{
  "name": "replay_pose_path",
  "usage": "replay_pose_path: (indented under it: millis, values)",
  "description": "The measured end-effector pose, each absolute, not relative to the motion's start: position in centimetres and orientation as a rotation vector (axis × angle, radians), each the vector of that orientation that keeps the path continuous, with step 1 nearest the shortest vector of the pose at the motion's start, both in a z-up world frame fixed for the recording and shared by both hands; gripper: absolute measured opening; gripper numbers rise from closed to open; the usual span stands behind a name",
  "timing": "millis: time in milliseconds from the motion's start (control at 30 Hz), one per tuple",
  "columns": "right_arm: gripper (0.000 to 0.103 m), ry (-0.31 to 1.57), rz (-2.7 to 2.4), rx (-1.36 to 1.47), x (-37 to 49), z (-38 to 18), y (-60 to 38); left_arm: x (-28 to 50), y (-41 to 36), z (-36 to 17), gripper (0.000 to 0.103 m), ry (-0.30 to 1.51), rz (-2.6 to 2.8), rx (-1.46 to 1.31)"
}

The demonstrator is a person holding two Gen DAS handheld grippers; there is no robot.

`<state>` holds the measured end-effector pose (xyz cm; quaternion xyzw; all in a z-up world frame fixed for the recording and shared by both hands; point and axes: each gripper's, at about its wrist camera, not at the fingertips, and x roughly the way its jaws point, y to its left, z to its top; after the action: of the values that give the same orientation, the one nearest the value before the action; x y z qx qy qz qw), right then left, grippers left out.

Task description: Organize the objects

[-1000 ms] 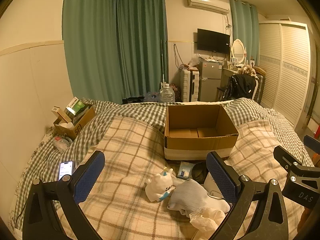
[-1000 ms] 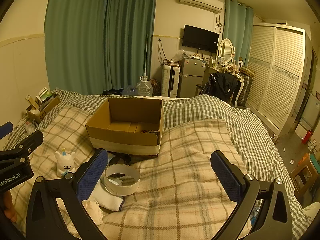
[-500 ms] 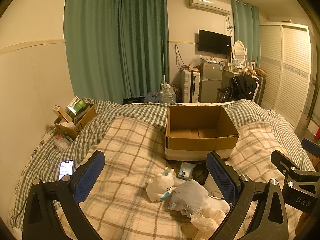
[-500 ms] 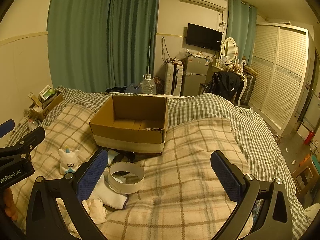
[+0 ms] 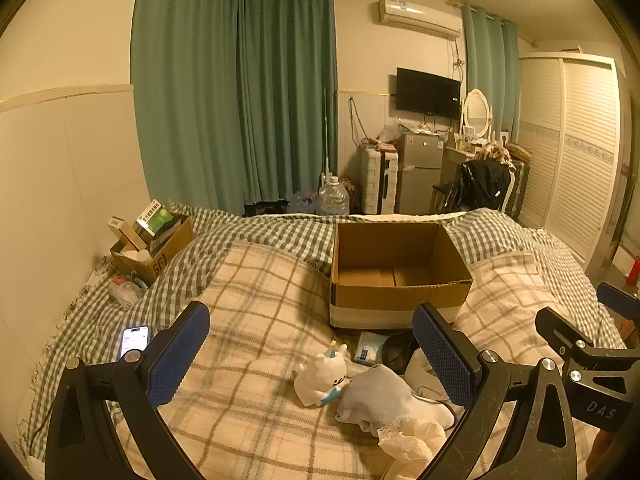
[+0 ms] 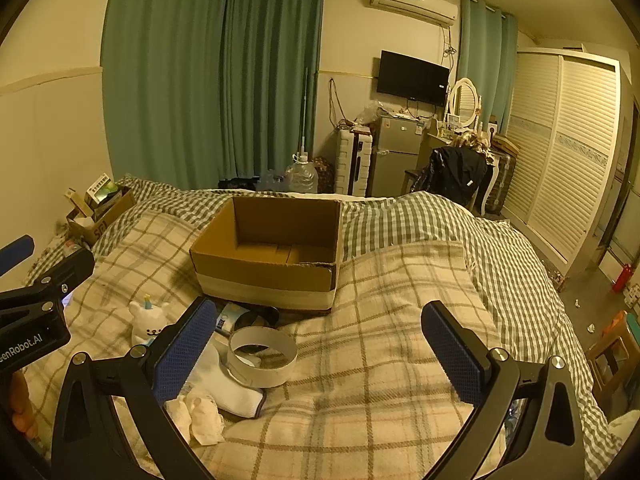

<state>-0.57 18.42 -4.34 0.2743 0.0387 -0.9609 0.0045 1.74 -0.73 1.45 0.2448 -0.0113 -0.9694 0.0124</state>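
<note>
— Looks like a bedroom in a home, lived in.

— Going by what?

— Bed [image 5: 260, 320] under a plaid blanket [image 6: 380, 360] and checked sheet [image 5: 280, 232]. Green curtains [image 5: 240, 100] floor to ceiling. Louvred wardrobe [image 6: 560, 152] along the right wall.

— Anything more homely?

— Air conditioner [image 5: 420, 16] high up, TV [image 6: 414, 78] on the wall, small fridge [image 5: 420, 172] below. Oval mirror [image 6: 464, 102] on a dressing table, jacket [image 5: 480, 184] over a chair, suitcase [image 5: 378, 180], water jug [image 6: 302, 178] on the floor. Phone [image 5: 134, 340] lying on the sheet.
</note>
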Motion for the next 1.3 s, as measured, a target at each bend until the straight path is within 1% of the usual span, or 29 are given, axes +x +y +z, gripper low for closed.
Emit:
replay_pose_path:
  millis: [233,333,567,767,900,1033,1133,1233,1300]
  values:
    - [0.102,0.132,-2.999,0.854,-0.2,-4.0,18.3,1.7,-1.2,1.4,0.103,-0.071,-2.996,0.781]
    - [0.100,0.131,-2.991,0.874,-0.4,-4.3,18.4,1.4,-1.6,0.5,0.103,-0.076,-2.976,0.816]
    - [0.099,0.153,-2.968,0.945,-1.5,-5.9,18.4,0.3,-2.5,-2.3,0.101,-0.098,-2.930,0.932]
    - [0.099,0.180,-2.933,1.058,-3.2,-8.4,18.8,-0.9,-2.9,-5.5,0.101,-0.146,-2.880,1.048]
    - [0.099,0.218,-2.875,1.167,-4.5,-11.1,18.3,-1.9,-3.1,-7.8,0.101,-0.166,-2.849,1.137]
    - [0.099,0.269,-2.779,1.272,-6.7,-14.0,17.1,-2.7,-3.1,-9.0,0.100,-0.160,-2.845,1.180]
    - [0.099,0.279,-2.714,1.301,-8.0,-15.1,16.2,-3.7,-2.6,-9.4,0.100,-0.169,-2.862,1.209]
    - [0.099,0.235,-2.641,1.348,-9.4,-15.8,15.8,-5.1,-2.2,-10.0,0.100,-0.161,-2.862,1.234]
    - [0.099,0.196,-2.599,1.362,-10.0,-16.2,15.6,-6.2,-2.2,-10.4,0.095,-0.148,-2.865,1.257]
